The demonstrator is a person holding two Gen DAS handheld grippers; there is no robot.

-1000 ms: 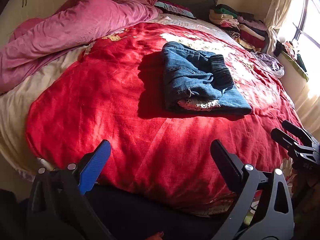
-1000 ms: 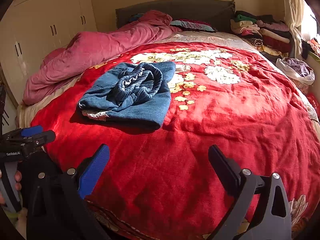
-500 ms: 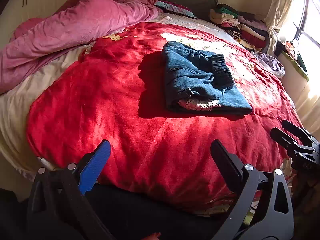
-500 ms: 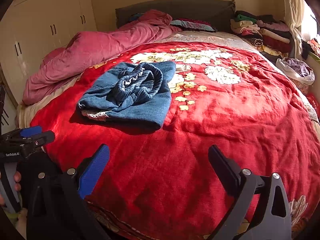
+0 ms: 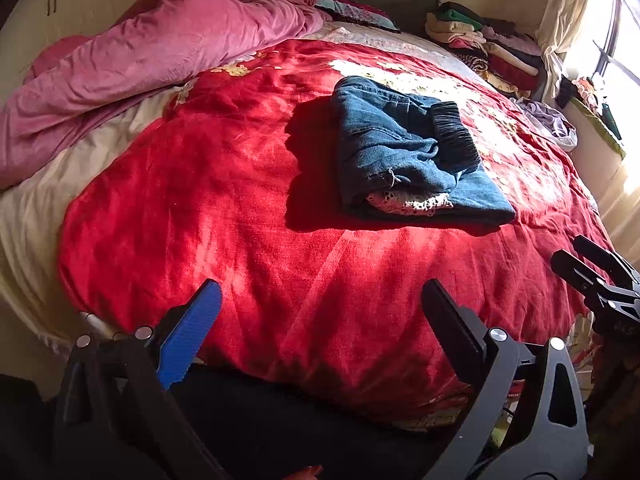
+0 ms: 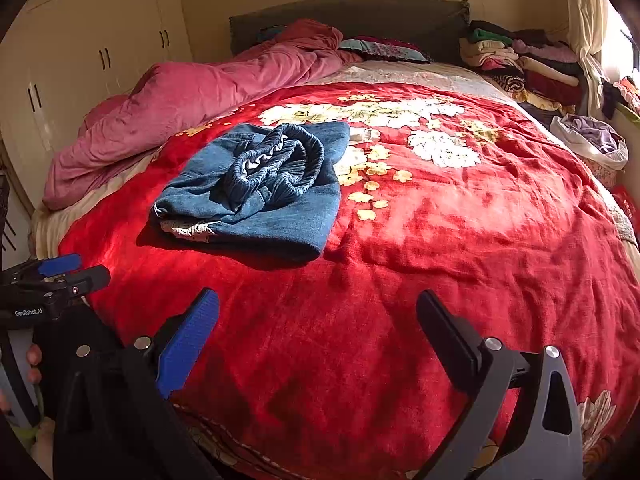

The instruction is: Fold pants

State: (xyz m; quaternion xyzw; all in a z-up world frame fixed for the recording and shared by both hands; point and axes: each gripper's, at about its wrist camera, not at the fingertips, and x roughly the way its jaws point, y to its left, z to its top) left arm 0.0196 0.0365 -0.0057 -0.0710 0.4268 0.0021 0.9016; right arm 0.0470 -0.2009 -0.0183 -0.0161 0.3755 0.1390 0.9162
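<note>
Denim pants (image 5: 412, 152), folded into a lumpy rectangle, lie on plush blanket (image 5: 240, 208); both grippers' fingers wide, empty.

Both fisheye cameras are looking forward from the foot of the bed, each past its own wide-spread fingers, well back from the folded blue denim pants (image 5: 412, 152). The left gripper (image 5: 320, 312) is viewing them ahead-right; the right gripper (image 6: 318, 320) ahead-left. Both are sharing the red floral plush blanket (image 6: 440, 240).
</note>
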